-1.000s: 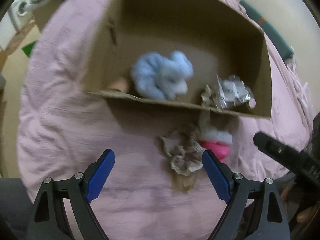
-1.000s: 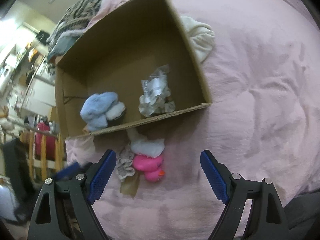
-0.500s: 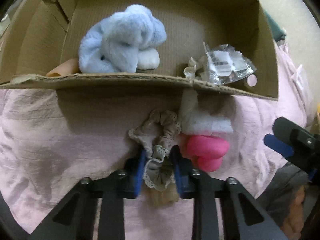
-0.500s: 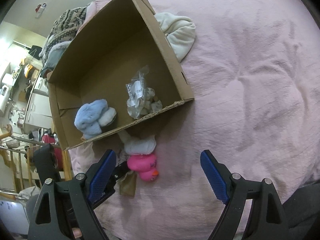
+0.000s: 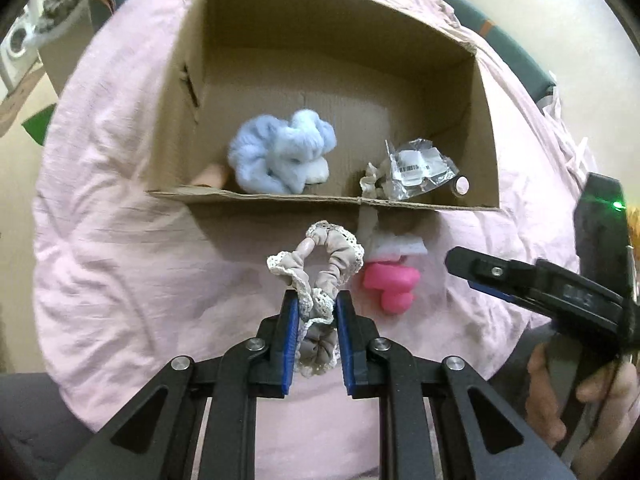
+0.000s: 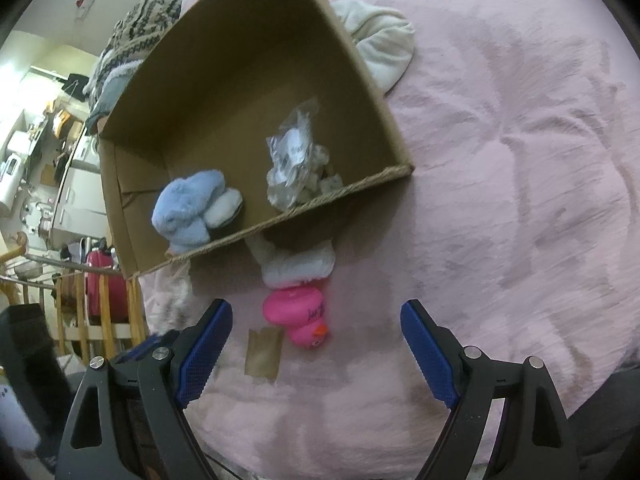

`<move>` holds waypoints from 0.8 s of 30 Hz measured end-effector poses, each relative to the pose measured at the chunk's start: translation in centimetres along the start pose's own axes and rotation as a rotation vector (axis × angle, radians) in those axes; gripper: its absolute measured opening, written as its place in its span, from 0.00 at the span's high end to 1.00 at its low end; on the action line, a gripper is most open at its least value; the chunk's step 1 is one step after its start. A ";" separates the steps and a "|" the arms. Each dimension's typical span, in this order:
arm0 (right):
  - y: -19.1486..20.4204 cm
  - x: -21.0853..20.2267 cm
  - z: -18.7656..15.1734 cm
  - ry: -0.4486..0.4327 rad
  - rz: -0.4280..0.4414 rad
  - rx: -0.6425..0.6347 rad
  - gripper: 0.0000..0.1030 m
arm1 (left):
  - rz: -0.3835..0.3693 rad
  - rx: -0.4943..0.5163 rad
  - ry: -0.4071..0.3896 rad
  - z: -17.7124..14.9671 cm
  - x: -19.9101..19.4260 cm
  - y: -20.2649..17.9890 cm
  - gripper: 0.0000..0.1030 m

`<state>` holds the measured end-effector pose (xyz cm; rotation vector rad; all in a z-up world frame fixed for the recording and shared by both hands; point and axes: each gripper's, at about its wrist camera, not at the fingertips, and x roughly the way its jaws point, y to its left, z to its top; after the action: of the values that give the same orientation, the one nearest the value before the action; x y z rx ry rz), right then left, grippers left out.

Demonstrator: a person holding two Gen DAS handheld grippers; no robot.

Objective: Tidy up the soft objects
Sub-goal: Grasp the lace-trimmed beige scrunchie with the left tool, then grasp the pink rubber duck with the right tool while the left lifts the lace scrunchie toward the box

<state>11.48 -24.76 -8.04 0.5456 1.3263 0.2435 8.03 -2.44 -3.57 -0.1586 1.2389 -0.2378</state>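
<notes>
Item: scrunchie (image 5: 320, 272), beige/taupe gathered fabric w/ cream lace trim, loop open at top, lower part bunched. Loc: pinched between blue pads of left tool (image 5: 317, 320), jaws narrow and closing on it; top loop stands beyond the pad tips, bottom fold hangs back between the arms; appears raised off the pink bedspread (image 5: 120, 260), contact not certain. Adj: pink rubber duck (image 6: 298, 316) w/ orange beak, lying on bedspread just right of scrunchie in left view; white/grey sock (image 6: 298, 266) touching duck on its box side, running up to box wall. Brown paper tag (image 6: 264, 352) flat on bedspread just beside duck. Cardboard box (image 5: 192, 80), open top, on bedspread beyond these; contents: fluffy light-blue scrunchie w/ white part (image 5: 280, 156), clear plastic packet w/ barcode label (image 5: 416, 168), small peach-coloured item at near left corner, unidentifiable. Right tool (image 6: 316, 344): jaws wide, nothing between pads, above bedspread w/ duck and tag ahead in the gap; also seen at right edge of left view, a hand (image 5: 580, 400) on its grip. Cream cloth (image 6: 380, 48) beside box far side.
</notes>
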 end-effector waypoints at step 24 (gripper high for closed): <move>4.2 6.7 -0.4 0.181 -0.160 -0.264 0.69 | 0.168 -0.039 -0.002 0.0 1.8 1.8 0.84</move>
<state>13.25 -17.95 -11.62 0.1965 1.4773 0.3357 8.72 -1.19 -5.62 -0.0878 1.2482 -0.0678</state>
